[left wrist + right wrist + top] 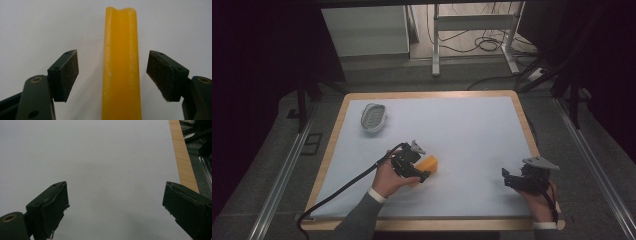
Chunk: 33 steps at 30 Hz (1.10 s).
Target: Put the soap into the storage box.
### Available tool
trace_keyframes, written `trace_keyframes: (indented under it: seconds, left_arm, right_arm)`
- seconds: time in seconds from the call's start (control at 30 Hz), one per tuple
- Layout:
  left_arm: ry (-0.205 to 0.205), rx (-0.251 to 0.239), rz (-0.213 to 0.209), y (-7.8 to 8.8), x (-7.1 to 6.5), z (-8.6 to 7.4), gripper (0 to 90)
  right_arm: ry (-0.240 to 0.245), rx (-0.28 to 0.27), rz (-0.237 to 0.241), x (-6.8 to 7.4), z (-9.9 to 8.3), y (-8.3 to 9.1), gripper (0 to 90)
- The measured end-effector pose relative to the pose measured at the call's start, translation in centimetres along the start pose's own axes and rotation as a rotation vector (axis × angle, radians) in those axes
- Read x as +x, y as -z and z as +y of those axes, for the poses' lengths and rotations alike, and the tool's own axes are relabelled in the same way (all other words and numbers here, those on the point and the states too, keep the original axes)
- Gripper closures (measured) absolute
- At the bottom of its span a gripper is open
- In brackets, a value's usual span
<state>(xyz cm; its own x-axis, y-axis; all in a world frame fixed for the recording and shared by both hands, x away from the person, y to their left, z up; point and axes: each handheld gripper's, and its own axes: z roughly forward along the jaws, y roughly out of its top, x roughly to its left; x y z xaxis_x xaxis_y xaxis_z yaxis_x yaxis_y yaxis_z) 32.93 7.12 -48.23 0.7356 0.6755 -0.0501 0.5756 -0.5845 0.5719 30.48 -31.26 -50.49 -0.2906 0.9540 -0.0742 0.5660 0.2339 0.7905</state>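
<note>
A yellow block (428, 164) lies on the white table (462, 135), a bit left of the middle and near the person's side. The left gripper (424, 175) is right at the block. In the left gripper view the block (121, 65) sits between the two black jaws, running straight away from the camera. There is a gap on each side, so the pads (70, 72) do not touch it. The jaws are wide apart and hold nothing.

The right gripper (507, 177) is over the table near the right front edge, well apart from the block. In the right gripper view its jaws stand wide open, with bare white table (105, 170) between them. It holds nothing. The wood rim (183, 162) of the table shows at the right of that view.

A grey oval dish (373, 117) sits far back on the left side of the table, well apart from the block and both grippers.
</note>
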Motion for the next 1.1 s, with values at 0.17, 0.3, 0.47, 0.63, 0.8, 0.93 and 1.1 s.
trace_keyframes:
  seconds: [0.17, 0.3, 0.47, 0.63, 0.8, 0.93, 1.1]
  left_arm:
    - [0.002, 0.023, -0.001, -0.8, 0.0, -0.1, 31.3]
    - [0.009, 0.026, -0.002, -1.1, 0.0, 0.0, 35.3]
    - [0.017, 0.029, 0.01, -1.4, 0.0, 0.0, 42.0]
    - [0.019, 0.031, -0.017, -1.6, 0.0, 0.0, 50.2]
    - [0.013, 0.029, -0.039, -1.6, 0.0, 0.0, 59.9]
    - [0.016, 0.026, -0.044, -1.5, 0.1, 0.0, 60.5]
    - [0.019, 0.02, -0.057, -1.5, 0.3, 0.0, 61.2]
  right_arm:
    - [0.001, 0.0, -0.002, 0.0, 0.0, 0.0, 6.6]
    - [0.001, 0.004, -0.004, 0.0, 0.0, 0.0, 6.6]
    - [0.001, 0.008, -0.005, 0.0, -0.1, -0.1, 6.6]
    - [0.001, 0.008, -0.006, 0.0, -0.1, -0.1, 6.6]
    - [0.002, 0.009, -0.007, 0.0, -0.1, -0.1, 6.6]
    - [0.001, 0.008, -0.009, 0.0, -0.1, -0.1, 6.6]
    - [0.0, 0.007, -0.01, -0.1, -0.1, -0.1, 6.6]
